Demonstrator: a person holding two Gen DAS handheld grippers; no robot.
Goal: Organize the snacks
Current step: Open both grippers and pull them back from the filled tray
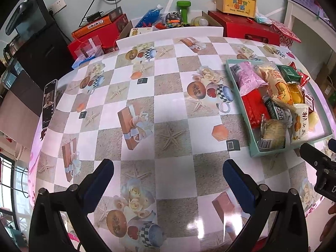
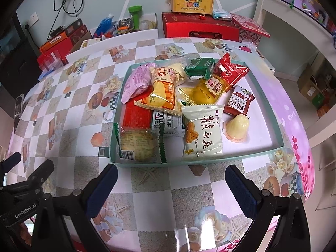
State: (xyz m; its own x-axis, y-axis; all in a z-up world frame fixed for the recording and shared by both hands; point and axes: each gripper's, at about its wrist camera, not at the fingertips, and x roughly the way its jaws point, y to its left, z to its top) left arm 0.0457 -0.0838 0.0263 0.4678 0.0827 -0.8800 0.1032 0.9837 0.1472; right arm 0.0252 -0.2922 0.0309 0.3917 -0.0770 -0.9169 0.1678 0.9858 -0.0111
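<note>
In the tray (image 2: 271,113), red packet (image 2: 134,116) half-buried under overlapping snacks.

A big bare part of the worktop (image 1: 168,96) is lying open in the middle and on the left, with lots of room to move. The tray (image 2: 210,161) of snacks (image 2: 168,105) is sitting on the right. A phone (image 1: 49,103) is lying at the left edge. Boxes (image 1: 245,29) are crowding the far side.
</note>
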